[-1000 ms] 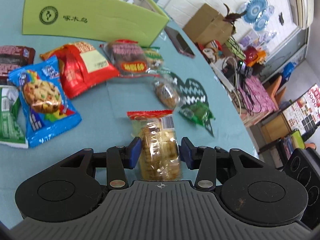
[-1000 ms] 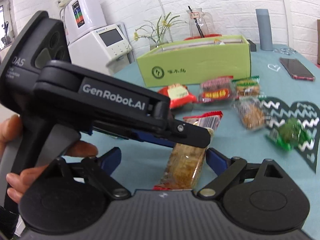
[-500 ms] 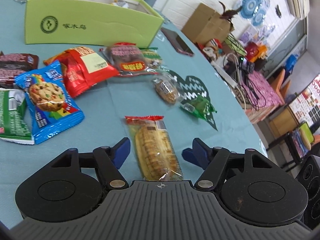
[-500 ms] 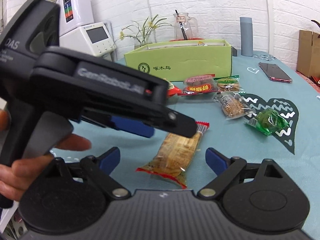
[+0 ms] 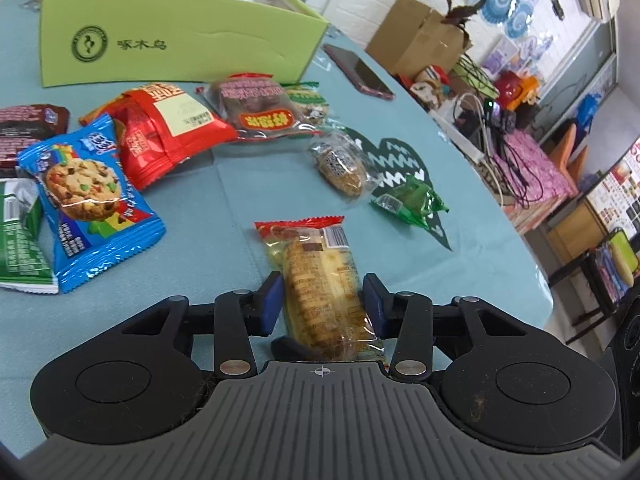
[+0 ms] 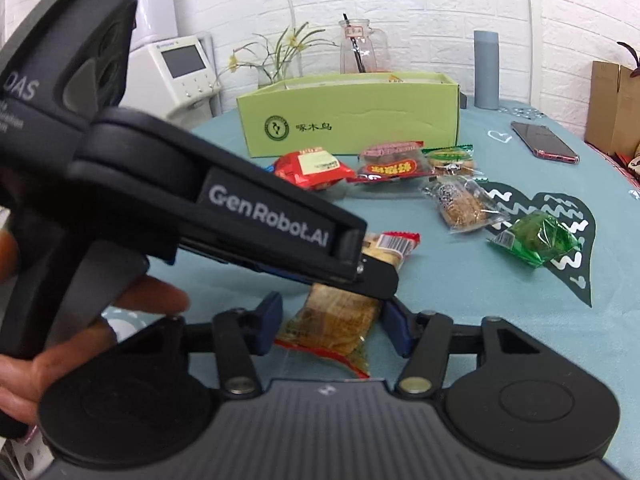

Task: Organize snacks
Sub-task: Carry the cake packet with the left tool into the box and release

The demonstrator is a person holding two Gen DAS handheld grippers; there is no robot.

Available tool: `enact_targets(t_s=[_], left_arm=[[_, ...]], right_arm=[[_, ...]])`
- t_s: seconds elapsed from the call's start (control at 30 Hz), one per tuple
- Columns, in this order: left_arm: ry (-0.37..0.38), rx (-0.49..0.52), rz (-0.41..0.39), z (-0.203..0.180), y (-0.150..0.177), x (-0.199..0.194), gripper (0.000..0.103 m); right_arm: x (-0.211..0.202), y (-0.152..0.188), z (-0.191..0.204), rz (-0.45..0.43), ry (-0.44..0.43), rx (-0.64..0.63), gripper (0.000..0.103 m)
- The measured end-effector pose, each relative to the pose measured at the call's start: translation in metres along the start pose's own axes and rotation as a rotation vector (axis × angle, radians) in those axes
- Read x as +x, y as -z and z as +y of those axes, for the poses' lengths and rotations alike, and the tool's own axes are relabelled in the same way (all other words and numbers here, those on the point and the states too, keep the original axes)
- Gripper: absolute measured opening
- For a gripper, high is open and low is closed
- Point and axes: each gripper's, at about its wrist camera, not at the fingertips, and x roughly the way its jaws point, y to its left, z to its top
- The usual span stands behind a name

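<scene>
My left gripper [image 5: 322, 300] and right gripper [image 6: 332, 326] have both just closed their fingers on the cake packet [image 5: 320, 280].

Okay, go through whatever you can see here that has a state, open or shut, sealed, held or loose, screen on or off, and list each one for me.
Left gripper: fingers have just closed on the cake packet.
Right gripper: fingers have just closed on the same packet's other end.
Cake packet: sealed, gripped from both ends.
Green box: open at the top, snacks inside.
Cookie packet: sealed, lying loose.
Red packet: sealed, loose.
Green candy: wrapped, loose.
Phone: screen dark.
</scene>
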Motion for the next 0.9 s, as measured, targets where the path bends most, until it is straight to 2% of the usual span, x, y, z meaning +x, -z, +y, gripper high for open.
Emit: enact_targets(t_s=[0.1,0.23,0.4,0.53,0.63,0.73,0.9], left_arm=[[0.023,-0.052,-0.027,0.005,-0.014,-0.009,0.022],[0.032,-0.058,-0.109,0.008,-0.055,-0.023,0.022],[0.006,-0.041,-0.210,0.018,-0.124,-0.030,0.022],[-0.055,-0.003,-0.280,0.030,-0.189,-0.026,0.022],[-0.101,0.014,-0.299,0.046,-0.232,-0.013,0.022],[-0.127,-0.018,-0.272,0.071,-0.262,0.011,0.022],[-0.172,-0.036,-0.201,0.103,-0.270,0.051,0.022]], right_arm=[[-0.002,-0.016,0.000,-0.025,-0.013,-0.013,0.059],[0.006,-0.057,-0.001,-0.093,-0.013,-0.071,0.060],[0.038,-0.119,-0.005,-0.178,-0.010,-0.136,0.060],[0.078,-0.178,-0.016,-0.216,-0.036,-0.163,0.060],[0.117,-0.218,-0.024,-0.206,-0.052,-0.186,0.060],[0.159,-0.241,-0.030,-0.153,-0.080,-0.183,0.060],[0.209,-0.239,-0.040,-0.054,-0.113,-0.163,0.060]])
